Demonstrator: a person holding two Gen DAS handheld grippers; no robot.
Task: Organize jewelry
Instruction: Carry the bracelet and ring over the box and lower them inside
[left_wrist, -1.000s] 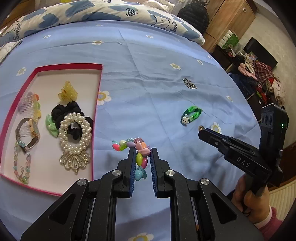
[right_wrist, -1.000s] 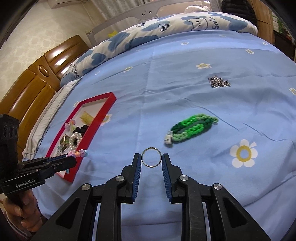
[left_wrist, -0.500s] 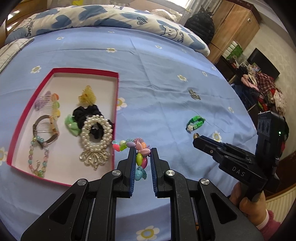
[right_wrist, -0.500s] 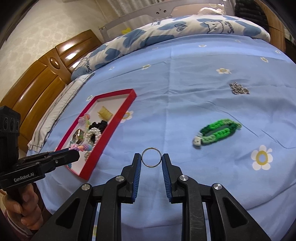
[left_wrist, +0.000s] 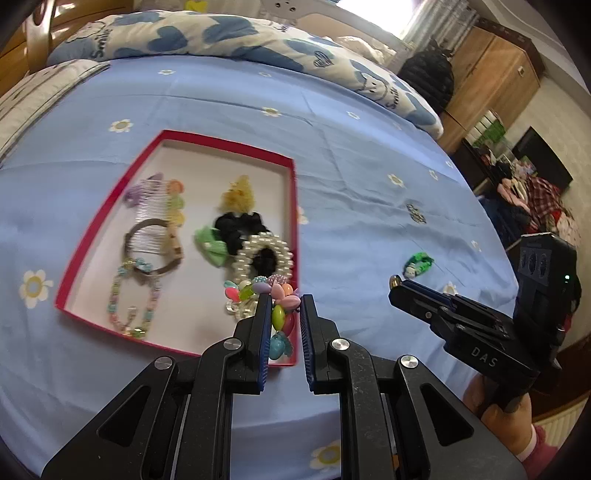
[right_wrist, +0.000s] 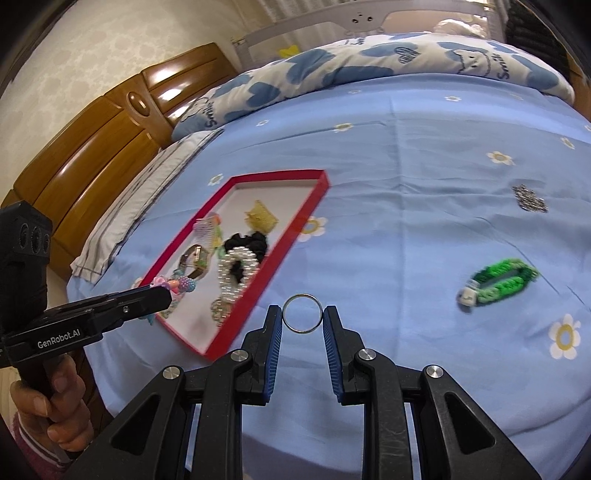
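My left gripper (left_wrist: 283, 301) is shut on a colourful bead bracelet (left_wrist: 279, 306), held in the air above the near right corner of the red-rimmed tray (left_wrist: 295, 206). That tray holds a pearl scrunchie (left_wrist: 264, 254), a comb, a watch, a yellow claw clip and a bead necklace. In the right wrist view my right gripper (right_wrist: 302, 318) is shut on a thin silver ring (right_wrist: 302, 318), held over the blue sheet just right of the tray (right_wrist: 266, 277). The left gripper (right_wrist: 162, 295) with its beads shows at the tray's near end.
A green woven bracelet (right_wrist: 496, 282) and a small silver chain piece (right_wrist: 529, 198) lie on the blue flowered bedsheet to the right. A patterned duvet (right_wrist: 369, 62) is bunched at the far side, a wooden headboard (right_wrist: 92, 147) to the left. A person's hands hold both handles.
Both grippers have moved left towards the tray, each keeping its hold. The bead bracelet now hangs over the tray's corner instead of over the sheet, and the ring has neared the tray's right rim.
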